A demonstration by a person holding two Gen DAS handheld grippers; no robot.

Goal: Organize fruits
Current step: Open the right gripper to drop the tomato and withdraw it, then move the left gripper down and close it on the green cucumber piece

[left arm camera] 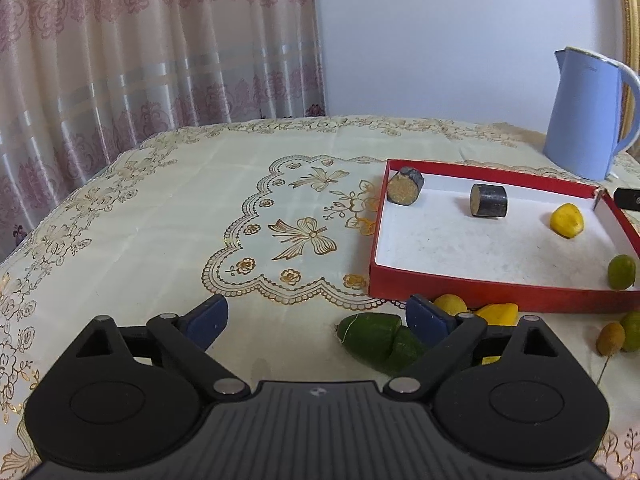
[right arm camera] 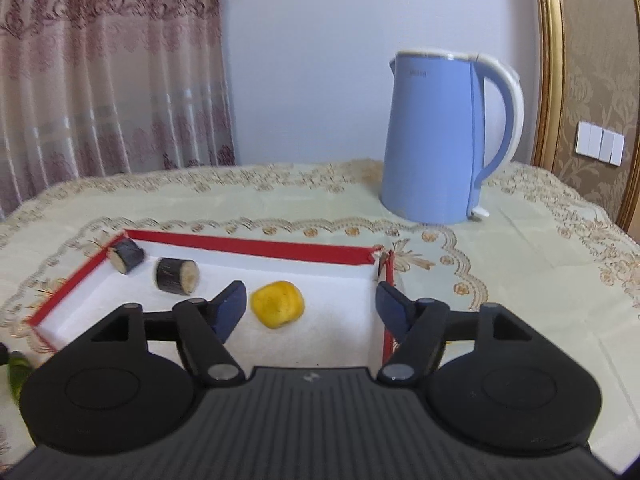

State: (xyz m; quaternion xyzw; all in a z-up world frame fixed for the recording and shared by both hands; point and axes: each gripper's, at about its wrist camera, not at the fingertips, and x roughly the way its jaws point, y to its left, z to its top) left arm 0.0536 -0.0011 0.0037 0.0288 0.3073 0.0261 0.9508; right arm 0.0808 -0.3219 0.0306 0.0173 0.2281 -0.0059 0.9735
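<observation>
A red tray with a white floor holds two dark cylinder pieces, a yellow fruit and a green fruit. My left gripper is open and empty above the cloth, left of the tray. A cut green fruit and yellow pieces lie by its right finger. My right gripper is open over the tray, just behind the yellow fruit. The cylinders lie at the tray's far left.
A blue electric kettle stands behind the tray on the embroidered tablecloth; it also shows in the left wrist view. Small green and brown fruits lie in front of the tray's right end. A curtain hangs behind the table.
</observation>
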